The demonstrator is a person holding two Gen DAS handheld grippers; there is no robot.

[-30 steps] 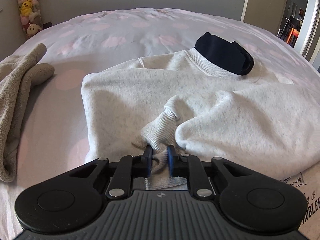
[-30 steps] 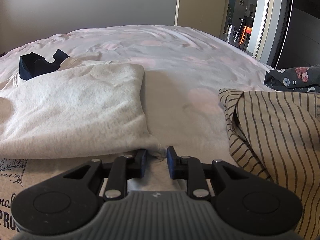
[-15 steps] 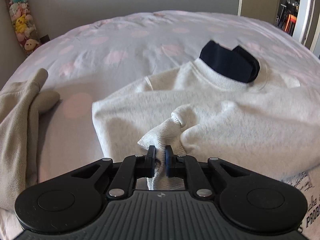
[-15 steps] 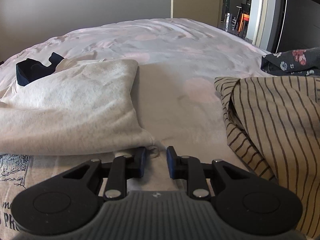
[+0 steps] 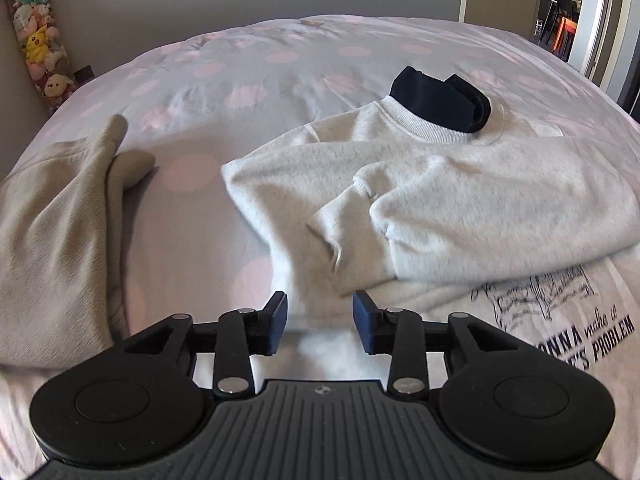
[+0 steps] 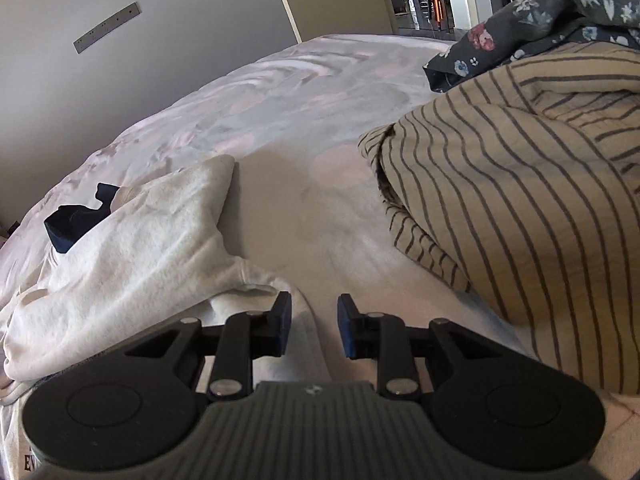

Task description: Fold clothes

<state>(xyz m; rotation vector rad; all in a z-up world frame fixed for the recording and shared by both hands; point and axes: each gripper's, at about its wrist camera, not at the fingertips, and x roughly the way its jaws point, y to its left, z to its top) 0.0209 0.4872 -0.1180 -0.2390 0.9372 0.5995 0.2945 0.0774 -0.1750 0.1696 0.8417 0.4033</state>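
Bed (image 5: 248, 80) | left tool (image 5: 319, 322) spread | right tool (image 6: 313, 324) spread | sweatshirt (image 5: 460, 192) print partly covered, cut off

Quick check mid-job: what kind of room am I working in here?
Most likely a home bedroom: clothes lie on a bed with a pink-dotted duvet, a column of plush toys stands in the corner, and an open doorway leads to another room.
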